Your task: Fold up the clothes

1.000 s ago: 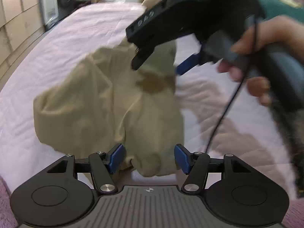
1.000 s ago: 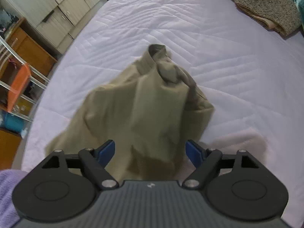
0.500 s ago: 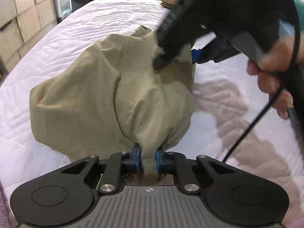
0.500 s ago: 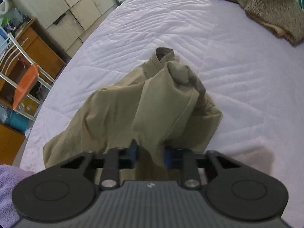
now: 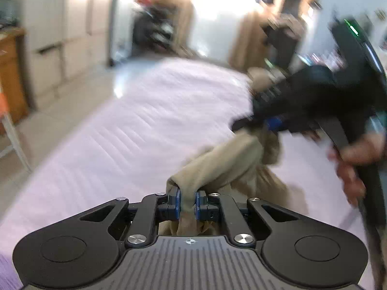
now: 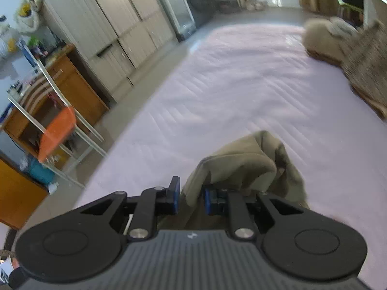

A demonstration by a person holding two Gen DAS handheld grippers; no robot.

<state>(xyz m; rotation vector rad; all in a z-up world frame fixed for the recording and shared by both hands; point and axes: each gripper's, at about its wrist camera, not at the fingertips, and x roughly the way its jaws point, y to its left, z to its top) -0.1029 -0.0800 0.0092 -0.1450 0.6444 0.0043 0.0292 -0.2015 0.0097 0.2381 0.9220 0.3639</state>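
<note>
A khaki garment (image 5: 232, 159) hangs bunched between both grippers above the lilac quilted bed (image 5: 135, 130). My left gripper (image 5: 188, 201) is shut on a fold of it, the cloth pinched between the blue pads. In the left wrist view the right gripper (image 5: 263, 123) shows at the right, held by a person's hand (image 5: 350, 166), clamped on the garment's far end. In the right wrist view my right gripper (image 6: 191, 198) is shut on the khaki garment (image 6: 244, 166), which drapes over its right finger. The lower part of the garment is hidden below the grippers.
A pile of folded tan and knitted clothes (image 6: 348, 53) lies at the bed's far right. Beige wardrobes (image 6: 113, 21), a wooden cabinet (image 6: 65, 87) and a rack with an orange panel (image 6: 58, 130) stand along the left beyond the bed's edge.
Both grippers closed on the khaki garment, then lifted it off the bed. The views tilted up and now take in the room, and the cloth is stretched between the two grippers.
</note>
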